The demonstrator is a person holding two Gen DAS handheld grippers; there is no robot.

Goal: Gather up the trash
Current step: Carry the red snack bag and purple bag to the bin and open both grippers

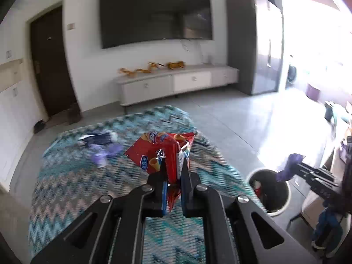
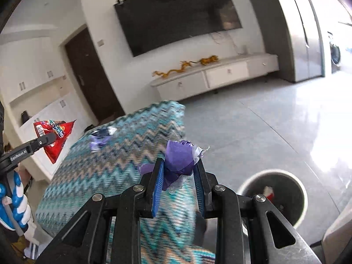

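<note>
With the right gripper (image 2: 179,165) clamping the purple wrapper (image 2: 178,159) and the left gripper (image 1: 173,169) pinching the red snack bag (image 1: 160,151) above the desk (image 1: 88,187), carry each squarely over the bin (image 2: 275,198) at near right before letting the jaws part.

The red snack bag (image 1: 162,154) is shiny, crinkly foil. The purple wrapper (image 2: 179,158) looks like thin crumpled paper with a bit of clear plastic on it. The left gripper (image 1: 173,167) and the right gripper (image 2: 179,176) are matt black with shiny metal screws and ribbed blue pads (image 2: 158,187). The zigzag tablecloth (image 1: 88,187) is soft woven cloth. The floor (image 2: 253,127) is smooth glossy tile. The trash bin (image 2: 301,198) has a smooth white rim. The TV (image 1: 154,15) screen is dark and glossy.
</note>
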